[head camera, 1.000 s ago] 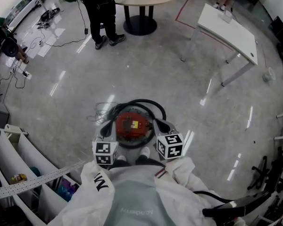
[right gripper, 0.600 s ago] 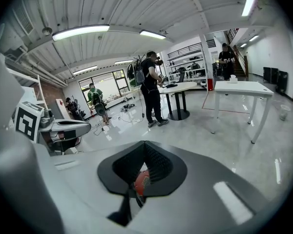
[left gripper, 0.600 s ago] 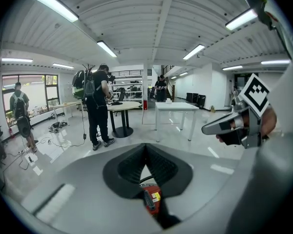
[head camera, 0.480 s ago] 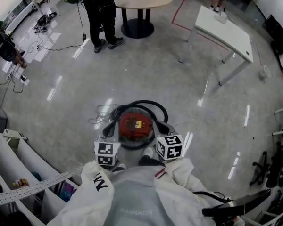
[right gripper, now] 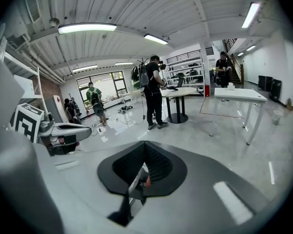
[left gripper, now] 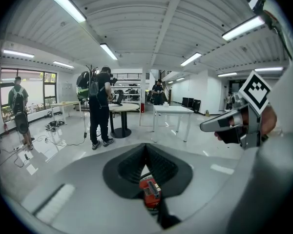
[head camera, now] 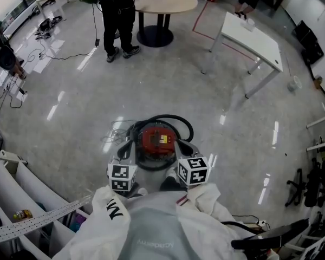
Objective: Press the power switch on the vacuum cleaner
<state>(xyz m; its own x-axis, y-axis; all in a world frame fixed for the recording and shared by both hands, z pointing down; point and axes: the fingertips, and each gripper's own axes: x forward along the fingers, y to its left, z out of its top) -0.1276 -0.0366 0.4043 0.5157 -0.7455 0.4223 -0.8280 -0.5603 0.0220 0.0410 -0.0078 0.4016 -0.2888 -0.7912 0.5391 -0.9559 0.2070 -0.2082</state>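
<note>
Head view | red vacuum cleaner (head camera: 157, 141) (label unreadable) | left claw (left gripper: 146, 146), right claw (right gripper: 145, 145) pressed together

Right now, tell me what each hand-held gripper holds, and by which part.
Nothing is held: the left hand-held gripper and right hand-held gripper are shut, empty, by the vacuum cleaner.

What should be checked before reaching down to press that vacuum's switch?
1. Vacuum cleaner on the floor right before the feet: ok.
2. Power switch located on it: cannot tell, too small.
3. Left hand-held gripper jaws together, holding nothing: ok.
4. Right hand-held gripper jaws together, holding nothing: ok.
5. Hose curls behind the body, not across its top: ok.
6. Bystander at the round table, far off: ok.
</note>
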